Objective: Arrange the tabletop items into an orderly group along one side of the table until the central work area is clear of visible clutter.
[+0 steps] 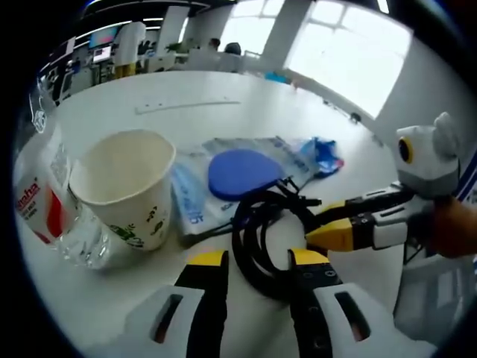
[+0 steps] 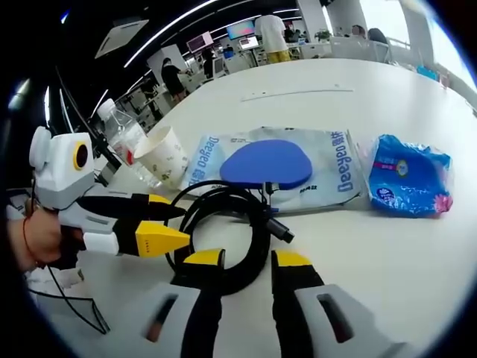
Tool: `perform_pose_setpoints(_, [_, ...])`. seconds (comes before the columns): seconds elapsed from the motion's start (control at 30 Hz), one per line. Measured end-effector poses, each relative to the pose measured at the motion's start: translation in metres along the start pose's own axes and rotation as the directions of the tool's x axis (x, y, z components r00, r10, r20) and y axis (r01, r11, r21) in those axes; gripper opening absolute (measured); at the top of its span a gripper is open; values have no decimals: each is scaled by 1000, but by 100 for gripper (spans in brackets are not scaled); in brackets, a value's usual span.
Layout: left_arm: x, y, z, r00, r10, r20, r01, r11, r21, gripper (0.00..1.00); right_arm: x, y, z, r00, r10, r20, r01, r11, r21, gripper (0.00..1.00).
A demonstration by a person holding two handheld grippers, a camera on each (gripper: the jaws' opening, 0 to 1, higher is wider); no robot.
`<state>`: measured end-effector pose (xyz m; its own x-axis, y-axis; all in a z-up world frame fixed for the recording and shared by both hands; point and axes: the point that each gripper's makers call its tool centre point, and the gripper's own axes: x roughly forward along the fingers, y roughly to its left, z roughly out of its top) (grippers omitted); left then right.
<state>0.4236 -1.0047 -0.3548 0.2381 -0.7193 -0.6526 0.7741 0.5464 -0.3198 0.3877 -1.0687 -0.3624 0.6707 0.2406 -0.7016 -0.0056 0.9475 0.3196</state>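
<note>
A black coiled cable [image 1: 253, 235] [image 2: 227, 224] lies on the white table [image 2: 387, 261], and both grippers meet over it from opposite sides. My left gripper [image 1: 257, 261] [image 2: 182, 224] is open, with the near part of the coil between its yellow-tipped jaws. My right gripper [image 2: 248, 259] [image 1: 313, 220] is also open and straddles the opposite side of the coil. Behind the cable, a blue oval disc [image 1: 242, 171] [image 2: 267, 162] rests on a flat clear packet [image 1: 190, 198] [image 2: 332, 168].
A paper cup [image 1: 127, 186] [image 2: 165, 155] stands beside a clear plastic bottle [image 1: 45, 201] [image 2: 123, 134]. A small blue tissue pack [image 1: 320, 153] [image 2: 410, 175] lies past the packet. A white strip [image 1: 186, 105] lies farther back. A person's hand [image 2: 33, 239] holds the left gripper.
</note>
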Motion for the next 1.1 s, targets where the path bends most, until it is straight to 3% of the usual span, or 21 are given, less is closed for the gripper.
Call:
perform_pose_setpoints(0.27, [1, 5, -1, 1000, 25, -5, -25, 1000, -1, 17, 0, -5, -2, 1000, -16, -7, 16, 1000, -15, 13])
perform_pose_setpoints(1.1, [0, 6, -3, 1000, 26, -9, -27, 999, -41, 6, 0, -6, 1, 999, -42, -10, 42, 999, -26, 5])
